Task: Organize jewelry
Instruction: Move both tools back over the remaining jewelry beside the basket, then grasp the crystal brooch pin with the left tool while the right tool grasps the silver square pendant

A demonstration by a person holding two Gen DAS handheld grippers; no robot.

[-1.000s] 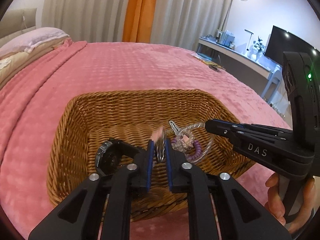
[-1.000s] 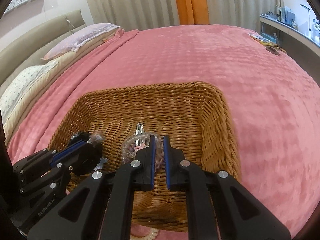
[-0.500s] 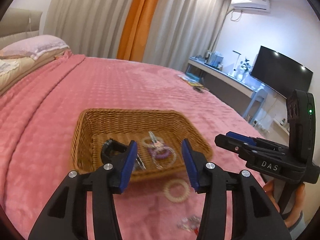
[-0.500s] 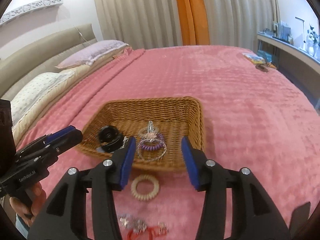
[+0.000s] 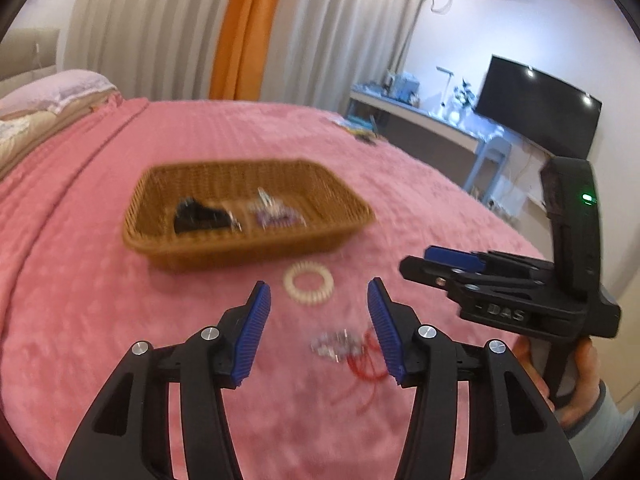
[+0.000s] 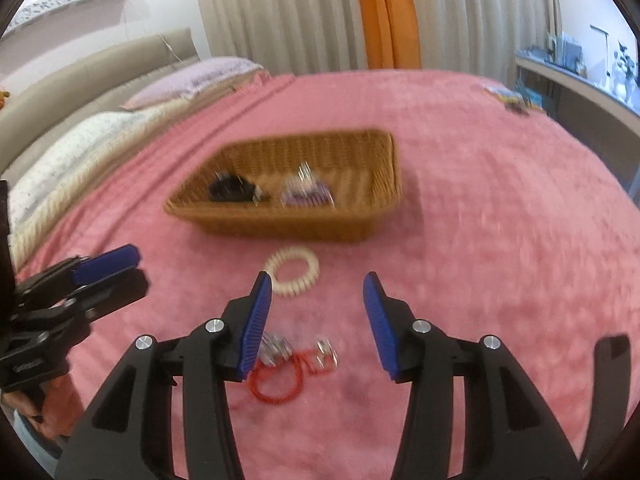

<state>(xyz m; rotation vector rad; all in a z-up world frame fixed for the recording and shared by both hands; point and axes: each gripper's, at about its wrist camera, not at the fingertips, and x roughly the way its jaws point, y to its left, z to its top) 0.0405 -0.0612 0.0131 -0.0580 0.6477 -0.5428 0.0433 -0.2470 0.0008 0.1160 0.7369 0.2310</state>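
Note:
A wicker basket (image 5: 248, 248) (image 6: 280, 228) sits on the pink bedspread, holding a black watch (image 5: 200, 216) (image 6: 232, 190) and a purple coil bracelet (image 5: 276, 216) (image 6: 304, 194). In front of it lies a cream coil ring (image 5: 308, 288) (image 6: 292, 272). Nearer still is a red cord with silver charms (image 5: 360, 364) (image 6: 276, 384). My left gripper (image 5: 318, 286) hovers over the bedspread, its jaws opening with nothing gripped. My right gripper (image 6: 317, 278) is open and empty above the red cord. Each gripper shows in the other's view: the right gripper (image 5: 452, 264), the left gripper (image 6: 108, 264).
Pillows (image 6: 100, 140) and a headboard line the bed's left side. A few small items (image 6: 516, 100) lie at the far right corner of the bed. Beyond it stand a desk (image 5: 424, 120) and a dark screen (image 5: 536, 108). A hand (image 5: 576, 380) grips the right tool.
Both grippers pulled back from inside the basket toward the near side of the bed. Both sets of jaws went from nearly shut to open, leaving the jewelry pieces in the basket.

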